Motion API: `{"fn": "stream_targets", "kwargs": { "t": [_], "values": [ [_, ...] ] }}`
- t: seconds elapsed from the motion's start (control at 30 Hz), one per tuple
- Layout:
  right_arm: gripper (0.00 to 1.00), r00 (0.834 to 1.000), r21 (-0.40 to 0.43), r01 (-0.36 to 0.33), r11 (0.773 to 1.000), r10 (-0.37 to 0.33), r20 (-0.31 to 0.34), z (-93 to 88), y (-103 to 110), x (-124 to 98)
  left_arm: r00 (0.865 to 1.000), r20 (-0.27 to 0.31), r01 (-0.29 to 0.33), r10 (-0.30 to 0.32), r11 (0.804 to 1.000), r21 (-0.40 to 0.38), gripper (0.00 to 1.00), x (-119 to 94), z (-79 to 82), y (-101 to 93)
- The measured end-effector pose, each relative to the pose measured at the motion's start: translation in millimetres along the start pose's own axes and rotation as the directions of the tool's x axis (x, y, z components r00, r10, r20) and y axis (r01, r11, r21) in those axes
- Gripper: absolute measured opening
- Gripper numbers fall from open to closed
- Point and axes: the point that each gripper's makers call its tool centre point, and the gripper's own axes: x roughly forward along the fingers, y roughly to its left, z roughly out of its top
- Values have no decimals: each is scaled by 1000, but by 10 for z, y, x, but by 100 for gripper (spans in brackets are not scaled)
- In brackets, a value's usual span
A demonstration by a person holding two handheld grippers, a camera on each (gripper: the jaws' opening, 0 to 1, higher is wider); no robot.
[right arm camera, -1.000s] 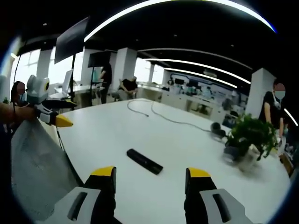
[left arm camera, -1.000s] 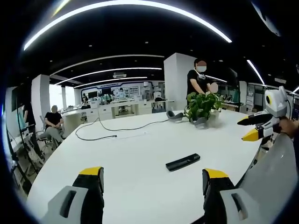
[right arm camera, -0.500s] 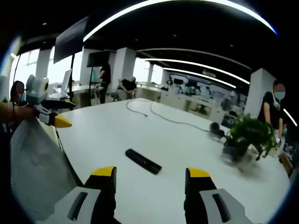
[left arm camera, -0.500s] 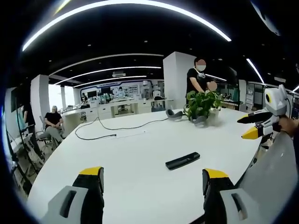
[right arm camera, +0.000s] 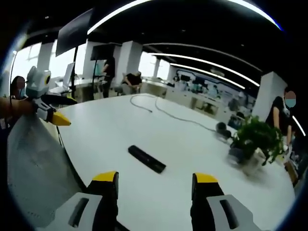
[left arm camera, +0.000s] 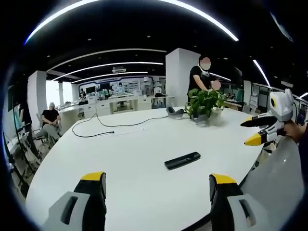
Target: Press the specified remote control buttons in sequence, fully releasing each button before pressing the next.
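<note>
A slim black remote control (left arm camera: 182, 160) lies flat on the big white table (left arm camera: 120, 159), a little beyond my jaws. In the right gripper view the same remote control (right arm camera: 147, 159) rests ahead of the jaws, slightly left of centre. My left gripper (left arm camera: 156, 185) is open, nothing between its yellow-tipped jaws, held over the near table edge. My right gripper (right arm camera: 156, 183) is open too, empty, short of the remote. The right gripper (left arm camera: 257, 130) comes in at the right of the left gripper view; the left gripper (right arm camera: 55, 110) comes in at the left of the right gripper view.
A potted green plant (left arm camera: 204, 106) and a grey headset (left arm camera: 174, 112) stand at the table's far side, with a black cable (left arm camera: 115, 124) snaking across it. A person stands behind the plant; another sits at far left. The plant (right arm camera: 257, 139) is at right in the right gripper view.
Both views have tilted down slightly, so the table and remote sit a little higher and closer. The remote has not moved on the table. Both grippers stay open.
</note>
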Motion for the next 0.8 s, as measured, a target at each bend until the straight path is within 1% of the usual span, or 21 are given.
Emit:
{"fn": "stream_targets", "kwargs": {
  "t": [0.07,0.1,0.13,0.23,0.3,0.33,0.37,0.43,0.5,0.53,0.63,0.7,0.77,0.8],
  "values": [
    [59,1000,8,3,1000,-3,5,8,-11,-6,999,-29,15,-16,1000,-6,95,25,-33,-18],
    [59,1000,14,3,1000,-3,12,20,-15,-11,998,-49,32,-33,999,-21,95,37,-54,-39],
    [59,1000,19,2,1000,-3,17,27,-19,-13,998,-52,45,-47,998,-31,95,48,-48,-54],
    [59,1000,25,5,1000,-6,24,38,-26,-17,997,-55,61,-62,998,-28,95,98,-12,-78],
    [58,1000,24,11,1000,-12,29,46,-37,-24,994,-72,75,-76,997,-18,95,137,-16,-110],
    [58,999,25,13,1000,-14,32,52,-42,-27,992,-93,88,-89,996,-13,95,164,-34,-139],
    [58,999,28,16,999,-17,36,58,-48,-31,987,-125,105,-104,995,-4,95,189,-73,-175],
    [58,999,33,21,999,-23,40,62,-63,-38,979,-159,132,-126,991,24,94,240,-111,-228],
    [58,999,41,27,999,-29,46,67,-80,-46,976,-168,150,-139,987,52,94,277,-108,-274],
    [58,998,43,29,999,-31,49,70,-87,-49,971,-186,167,-154,984,58,94,304,-118,-311],
    [57,998,52,33,998,-36,57,77,-102,-56,964,-196,197,-180,978,67,92,368,-105,-363],
    [57,998,56,31,998,-34,60,82,-102,-57,960,-205,208,-190,975,71,91,420,-106,-373],
    [57,998,57,30,998,-33,62,87,-101,-56,957,-213,219,-196,971,93,90,461,-118,-367],
    [57,998,57,30,998,-33,61,85,-100,-56,953,-227,225,-199,969,98,89,487,-137,-362]
  ]
}}
